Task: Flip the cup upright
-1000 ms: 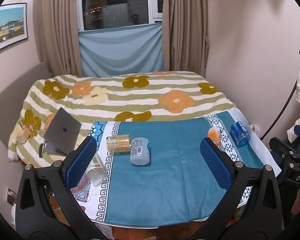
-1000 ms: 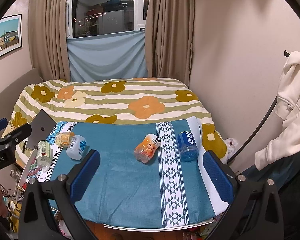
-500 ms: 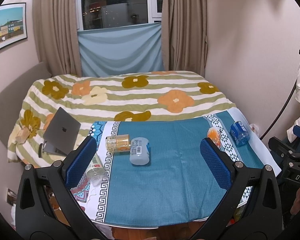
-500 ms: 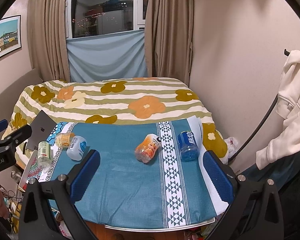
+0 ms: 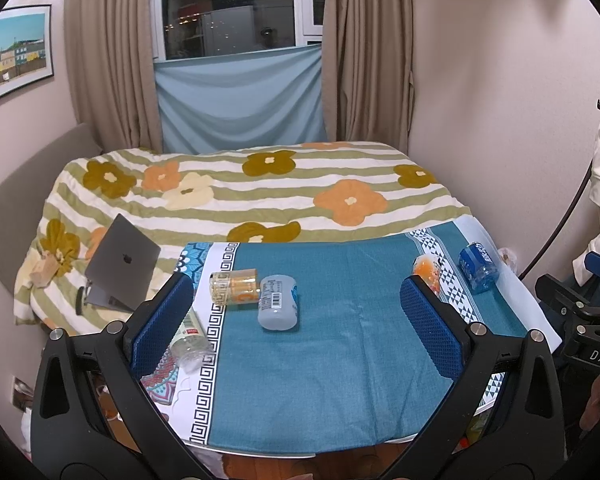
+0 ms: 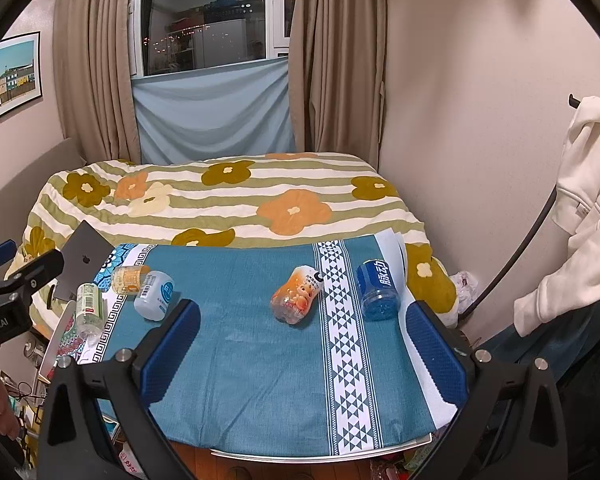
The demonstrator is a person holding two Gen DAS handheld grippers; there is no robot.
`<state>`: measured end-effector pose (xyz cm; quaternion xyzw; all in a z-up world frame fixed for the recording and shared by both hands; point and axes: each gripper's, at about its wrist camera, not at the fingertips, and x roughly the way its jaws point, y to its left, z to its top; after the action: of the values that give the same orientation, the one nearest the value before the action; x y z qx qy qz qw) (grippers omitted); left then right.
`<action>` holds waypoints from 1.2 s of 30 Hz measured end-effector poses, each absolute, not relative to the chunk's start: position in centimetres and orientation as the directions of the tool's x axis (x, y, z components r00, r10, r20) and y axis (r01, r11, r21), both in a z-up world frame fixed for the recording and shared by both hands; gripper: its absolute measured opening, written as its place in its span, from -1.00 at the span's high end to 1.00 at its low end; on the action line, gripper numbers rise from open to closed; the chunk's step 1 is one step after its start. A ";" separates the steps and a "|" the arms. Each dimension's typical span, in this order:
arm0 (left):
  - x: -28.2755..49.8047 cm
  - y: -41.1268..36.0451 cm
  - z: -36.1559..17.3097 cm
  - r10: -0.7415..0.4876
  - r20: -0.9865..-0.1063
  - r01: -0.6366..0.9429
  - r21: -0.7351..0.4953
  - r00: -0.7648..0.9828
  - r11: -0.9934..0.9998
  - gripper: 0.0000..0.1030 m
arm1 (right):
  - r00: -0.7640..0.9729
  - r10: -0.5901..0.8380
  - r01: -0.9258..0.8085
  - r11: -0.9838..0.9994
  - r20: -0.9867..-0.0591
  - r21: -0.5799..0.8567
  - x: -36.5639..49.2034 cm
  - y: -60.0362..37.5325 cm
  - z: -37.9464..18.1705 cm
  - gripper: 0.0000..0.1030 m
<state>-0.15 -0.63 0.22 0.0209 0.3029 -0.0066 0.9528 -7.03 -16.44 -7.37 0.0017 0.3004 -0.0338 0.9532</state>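
Note:
Several bottle-like cups lie on their sides on a teal tablecloth [image 5: 340, 360]. At the left lie a yellow-orange cup [image 5: 234, 287] [image 6: 129, 279], a white-blue cup [image 5: 279, 301] [image 6: 155, 295] and a clear green-labelled bottle [image 5: 189, 337] [image 6: 87, 309]. At the right lie an orange cup [image 6: 297, 299] [image 5: 427, 272] and a blue cup [image 6: 377, 287] [image 5: 477, 267]. My left gripper [image 5: 296, 320] is open and empty, held back above the table's near edge. My right gripper [image 6: 302, 348] is open and empty, also held back.
A bed with a flowered striped blanket [image 5: 260, 196] lies behind the table. A grey laptop [image 5: 120, 264] leans at the left. A white hoodie [image 6: 580, 208] hangs at the right by the wall. Each gripper's body shows at the edge of the other's view.
Almost nothing has changed. Both views shift very slightly; the cups lie where they were and both grippers stay open.

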 end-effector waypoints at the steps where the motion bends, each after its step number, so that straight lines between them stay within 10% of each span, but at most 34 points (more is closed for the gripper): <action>1: -0.1 -0.7 0.2 0.001 -0.578 0.025 0.036 0.816 0.999 -1.00 | 0.816 -0.064 0.066 0.998 -0.575 -0.017 -7.0 -16.5 -7.4 -0.99; 36: -0.3 -0.9 0.3 -0.007 -0.578 0.028 0.027 0.816 0.999 -1.00 | 0.821 -0.054 0.063 0.998 -0.568 -0.004 -7.0 -16.0 -6.6 -0.99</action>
<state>-0.27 -0.85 0.27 0.0170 0.3030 -0.0090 0.9528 -7.02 -15.99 -6.62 0.0074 0.2972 -0.0305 0.9543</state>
